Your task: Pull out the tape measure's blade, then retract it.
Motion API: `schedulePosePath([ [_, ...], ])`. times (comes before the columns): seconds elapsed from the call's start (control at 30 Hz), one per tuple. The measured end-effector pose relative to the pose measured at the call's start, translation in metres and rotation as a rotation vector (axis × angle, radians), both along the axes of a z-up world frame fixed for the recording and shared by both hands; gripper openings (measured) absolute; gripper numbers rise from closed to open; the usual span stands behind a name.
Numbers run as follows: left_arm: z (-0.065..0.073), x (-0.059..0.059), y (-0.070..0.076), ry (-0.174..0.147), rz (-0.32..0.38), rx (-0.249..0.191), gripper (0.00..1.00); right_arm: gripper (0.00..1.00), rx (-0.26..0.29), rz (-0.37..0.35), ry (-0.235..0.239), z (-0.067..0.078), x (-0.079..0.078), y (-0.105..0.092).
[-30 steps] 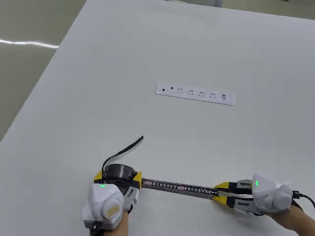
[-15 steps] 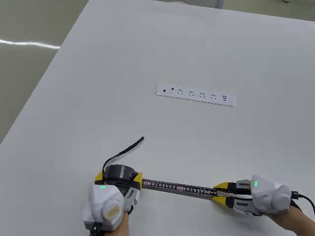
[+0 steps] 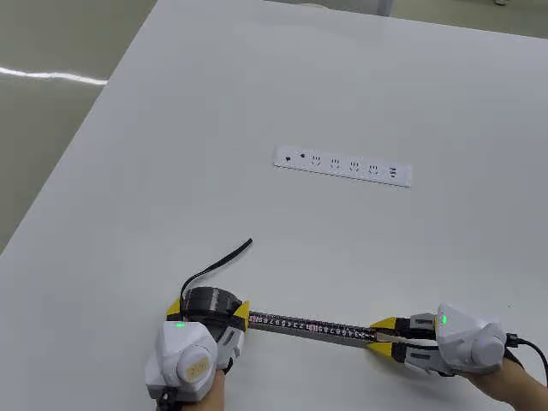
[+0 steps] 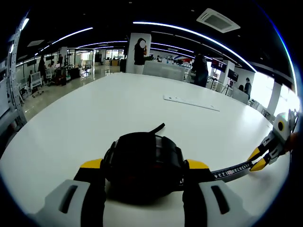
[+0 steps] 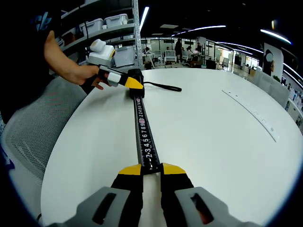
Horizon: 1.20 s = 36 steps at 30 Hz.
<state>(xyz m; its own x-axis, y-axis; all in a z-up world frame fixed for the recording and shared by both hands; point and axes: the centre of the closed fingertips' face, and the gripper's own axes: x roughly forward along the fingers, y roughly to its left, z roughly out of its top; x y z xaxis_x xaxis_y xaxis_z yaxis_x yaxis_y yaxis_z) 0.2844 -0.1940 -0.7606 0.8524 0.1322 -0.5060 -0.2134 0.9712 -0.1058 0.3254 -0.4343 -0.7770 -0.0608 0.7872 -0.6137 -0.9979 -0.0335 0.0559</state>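
A black tape measure case (image 3: pixel 210 302) (image 4: pixel 144 163) sits on the white table near its front edge, clamped between the yellow-tipped jaws of my left gripper (image 3: pixel 211 310) (image 4: pixel 144 165). Its black wrist strap (image 3: pixel 220 261) (image 4: pixel 156 128) curls away behind it. The dark blade (image 3: pixel 310 327) (image 5: pixel 143 134) with printed numbers runs out to the right, flat along the table. My right gripper (image 3: pixel 383 335) (image 5: pixel 150 170) is shut on the blade's end. In the right gripper view the case (image 5: pixel 137 75) lies far down the blade, with the left gripper (image 5: pixel 133 83) around it.
A white power strip (image 3: pixel 342 165) (image 4: pixel 191 102) (image 5: pixel 251 111) lies flat in the middle of the table (image 3: pixel 257 103), beyond the tape. The table's left edge drops to a grey floor (image 3: pixel 51 94). People and shelves stand far off in the room.
The blade's length and both grippers look the same; the picture has drifted slightly with the head camera.
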Motion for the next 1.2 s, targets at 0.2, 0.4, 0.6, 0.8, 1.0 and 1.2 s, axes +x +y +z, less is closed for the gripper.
schedulePosePath([
  [0.2,0.0,0.0,0.0,0.0,0.001,-0.006,0.63,0.11,-0.003,-0.004,0.0,0.001,0.0,0.0],
  [0.4,0.0,0.0,-0.001,0.002,0.0,-0.009,0.63,0.11,-0.001,-0.004,0.001,0.001,0.0,0.002],
  [0.6,0.001,-0.001,-0.001,0.001,-0.002,-0.011,0.63,0.12,0.0,-0.002,0.003,0.001,-0.001,0.004],
  [0.8,0.001,-0.001,-0.001,0.002,-0.004,-0.014,0.63,0.12,-0.001,-0.003,0.004,0.002,-0.002,0.005],
  [1.0,0.001,-0.001,-0.001,0.002,-0.004,-0.017,0.63,0.12,0.0,0.0,0.003,0.003,-0.001,0.008],
  [1.2,0.001,-0.001,-0.002,0.001,-0.006,-0.02,0.63,0.12,-0.001,0.001,0.006,0.004,-0.002,0.01],
])
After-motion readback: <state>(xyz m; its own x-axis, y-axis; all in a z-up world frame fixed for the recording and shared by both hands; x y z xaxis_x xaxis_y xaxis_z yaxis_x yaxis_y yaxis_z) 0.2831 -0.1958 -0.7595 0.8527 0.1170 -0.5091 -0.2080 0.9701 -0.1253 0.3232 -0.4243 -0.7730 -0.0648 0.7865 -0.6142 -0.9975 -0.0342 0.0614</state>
